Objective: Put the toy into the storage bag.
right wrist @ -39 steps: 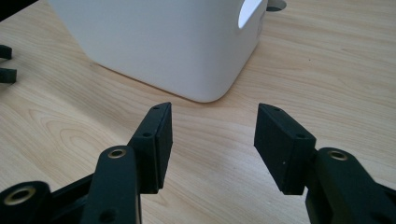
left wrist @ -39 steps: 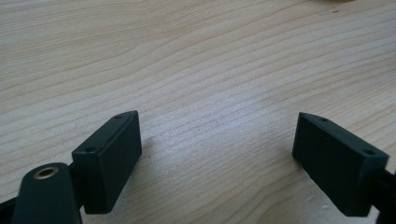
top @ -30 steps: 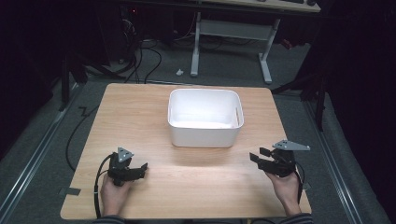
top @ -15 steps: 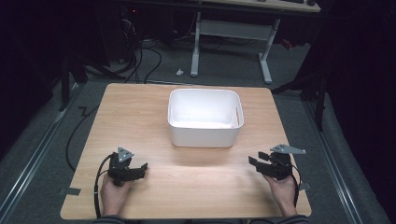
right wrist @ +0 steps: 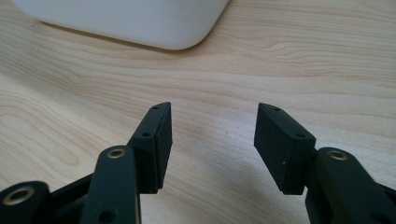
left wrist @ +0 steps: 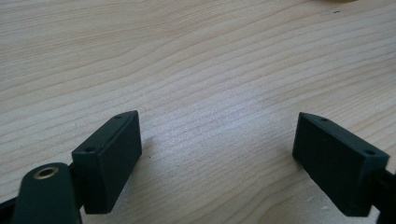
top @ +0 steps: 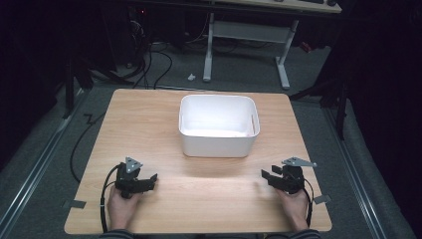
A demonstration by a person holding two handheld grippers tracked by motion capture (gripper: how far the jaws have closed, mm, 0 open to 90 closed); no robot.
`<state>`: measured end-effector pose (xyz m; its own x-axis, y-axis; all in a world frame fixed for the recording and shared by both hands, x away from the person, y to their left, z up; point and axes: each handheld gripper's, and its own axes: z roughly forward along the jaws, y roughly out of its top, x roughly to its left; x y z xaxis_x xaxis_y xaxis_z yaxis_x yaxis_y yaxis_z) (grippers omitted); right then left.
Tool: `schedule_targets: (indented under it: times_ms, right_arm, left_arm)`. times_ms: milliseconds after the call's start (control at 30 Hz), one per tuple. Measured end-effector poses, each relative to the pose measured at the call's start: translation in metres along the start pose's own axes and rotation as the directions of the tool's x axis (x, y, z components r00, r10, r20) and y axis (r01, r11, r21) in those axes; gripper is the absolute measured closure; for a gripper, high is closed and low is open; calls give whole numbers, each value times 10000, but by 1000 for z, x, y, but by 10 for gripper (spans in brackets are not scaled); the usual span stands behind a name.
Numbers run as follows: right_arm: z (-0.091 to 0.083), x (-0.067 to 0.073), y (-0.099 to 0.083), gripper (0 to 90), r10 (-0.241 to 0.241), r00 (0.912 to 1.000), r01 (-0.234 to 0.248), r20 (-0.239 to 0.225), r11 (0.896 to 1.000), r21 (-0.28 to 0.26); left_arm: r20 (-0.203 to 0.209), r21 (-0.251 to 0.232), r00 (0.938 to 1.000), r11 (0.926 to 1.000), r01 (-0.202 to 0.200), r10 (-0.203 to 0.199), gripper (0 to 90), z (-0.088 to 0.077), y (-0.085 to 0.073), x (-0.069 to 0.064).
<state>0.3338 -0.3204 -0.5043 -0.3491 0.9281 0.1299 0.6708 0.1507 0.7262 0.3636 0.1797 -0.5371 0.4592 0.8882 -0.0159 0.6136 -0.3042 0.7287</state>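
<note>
I hold my left tongs (top: pixel 147 180) low over the near left part of the wooden worktop (top: pixel 149 119), jaws spread wide with bare wood between them. My right tongs (top: pixel 267 177) sit near the right edge, jaws parted and gripping nothing. A white tub (top: pixel 218 144) stands in the middle of the worktop, well apart from both tongs, its rounded corner ahead of my right jaws.
</note>
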Motion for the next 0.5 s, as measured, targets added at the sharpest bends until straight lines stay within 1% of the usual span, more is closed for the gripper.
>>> schedule_targets:
  times_ms: [33, 67, 100, 133, 167, 267, 433, 500]
  right_arm:
    - [1, 0, -1, 471, -54, 9999, 54, 99, 10000, 13]
    - [1, 0, -1, 471, -54, 9999, 54, 99, 10000, 13]
    - [3, 2, -2, 468, -169, 9992, 170, 353, 9999, -27]
    - [3, 2, -2, 468, -169, 9992, 170, 353, 9999, -27]
    - [5, 3, -4, 466, -420, 9966, 422, 710, 9991, -12]
    - [11, 4, -5, 461, -800, 9907, 785, 1099, 9968, 177]
    - [18, 5, -5, 445, -932, 9869, 914, 1320, 9956, 195]
    - [21, 4, -5, 429, -1042, 9849, 1009, 1380, 9944, 303]
  left_arm:
    - [1, -1, 10000, 10000, 3, -3, 158, 0, 0, 0]
    - [1, -1, 10000, 10000, 3, -3, 158, 0, 0, 0]
    - [1, 3, 10000, 10000, 0, 0, 158, 0, 0, 0]
    - [1, 3, 10000, 10000, 0, 0, 158, 0, 0, 0]
    - [-2, 2, 10000, 10000, 0, 0, 158, 0, 0, 0]
    - [-3, 3, 10000, 10000, 1, -1, 158, 0, 0, 0]
    - [-3, 1, 10000, 10000, 2, -2, 158, 0, 0, 0]
    - [-4, 2, 10000, 10000, 1, -1, 157, 0, 0, 0]
